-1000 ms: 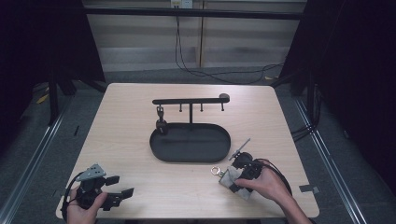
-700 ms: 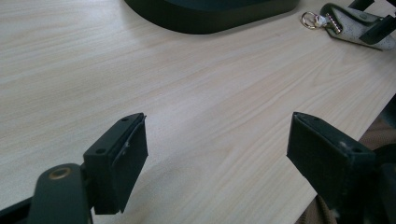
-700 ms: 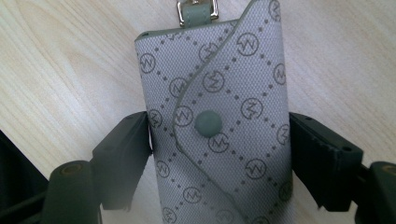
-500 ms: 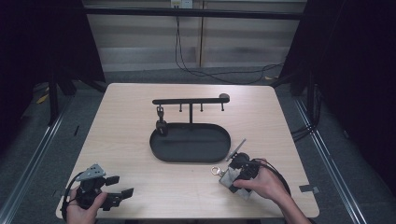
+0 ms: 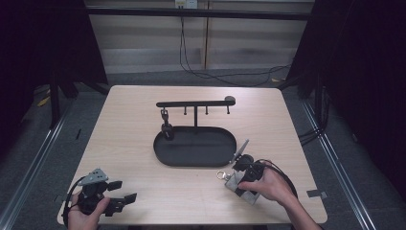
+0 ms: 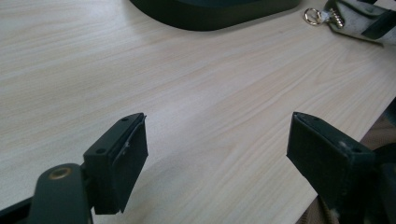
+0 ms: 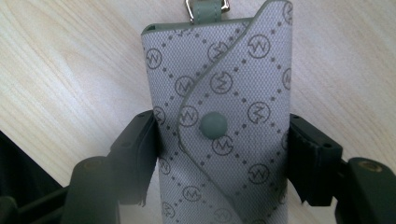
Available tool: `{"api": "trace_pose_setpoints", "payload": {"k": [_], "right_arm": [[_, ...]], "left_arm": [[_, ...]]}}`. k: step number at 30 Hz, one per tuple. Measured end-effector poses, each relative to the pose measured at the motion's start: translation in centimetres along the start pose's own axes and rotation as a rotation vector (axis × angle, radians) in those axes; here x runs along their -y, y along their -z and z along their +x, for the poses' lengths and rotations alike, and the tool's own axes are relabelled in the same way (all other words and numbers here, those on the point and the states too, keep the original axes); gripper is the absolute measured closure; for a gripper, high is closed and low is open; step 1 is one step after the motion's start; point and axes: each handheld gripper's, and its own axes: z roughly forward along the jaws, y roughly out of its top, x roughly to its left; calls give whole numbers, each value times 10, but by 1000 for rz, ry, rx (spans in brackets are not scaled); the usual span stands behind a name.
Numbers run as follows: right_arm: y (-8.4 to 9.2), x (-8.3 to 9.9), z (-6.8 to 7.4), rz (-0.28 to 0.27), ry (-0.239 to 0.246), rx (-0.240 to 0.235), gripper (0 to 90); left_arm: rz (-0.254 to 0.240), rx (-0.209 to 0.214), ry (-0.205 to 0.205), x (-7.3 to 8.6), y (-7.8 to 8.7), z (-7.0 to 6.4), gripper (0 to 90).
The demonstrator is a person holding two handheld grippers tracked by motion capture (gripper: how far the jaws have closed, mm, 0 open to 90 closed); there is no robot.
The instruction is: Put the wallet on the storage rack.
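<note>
**Two grippers, one pouch: the right has it pinched, the left waits**

Two jobs seem split between my hands. My right gripper (image 7: 219, 154) has its jaws closed against the two long edges of the grey patterned key pouch (image 7: 219, 116), gripping it near the snap button (image 7: 213, 125), which is fastened. Holding it by the sides keeps the flap shut and leaves the strap end free, which I judge is the point: the metal ring (image 5: 221, 175) can then go onto a hook. In the high view the pouch lies on the table (image 5: 143, 124) at the near right, just beside the near right rim of the black oval tray (image 5: 163, 153), ring pointing left.

My left gripper (image 6: 217, 158) sits at the near left corner, jaws wide apart with bare wood between them, well clear of everything; I read that as parked.

The hook rack (image 5: 195, 103) rises behind the tray, with a small dark item hanging from its left end (image 5: 165, 125); I cannot tell what it is. The right gripper view gives the pouch's monogram print and snap; the high view gives only a grey patch under my right hand (image 5: 268, 184).
</note>
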Motion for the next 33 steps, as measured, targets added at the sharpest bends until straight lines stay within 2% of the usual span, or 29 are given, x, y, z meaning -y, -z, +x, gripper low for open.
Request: {"api": "trace_pose_setpoints", "payload": {"k": [10, 18, 21, 23, 33], "right_arm": [[15, -4, 3, 8, 10, 21, 329], [22, -5, 5, 39, 15, 41, 328], [25, -5, 5, 37, 14, 41, 329], [27, -5, 5, 40, 13, 44, 328], [40, -5, -1, 17, 0, 53, 329]], "left_arm": [[0, 2, 0, 0, 1, 1, 203], [1, 4, -3, 0, 1, 0, 203], [-11, 29, -15, 0, 1, 0, 202], [-9, 26, -24, -1, 1, -2, 202], [-7, 28, -19, -1, 0, -1, 202]]}}
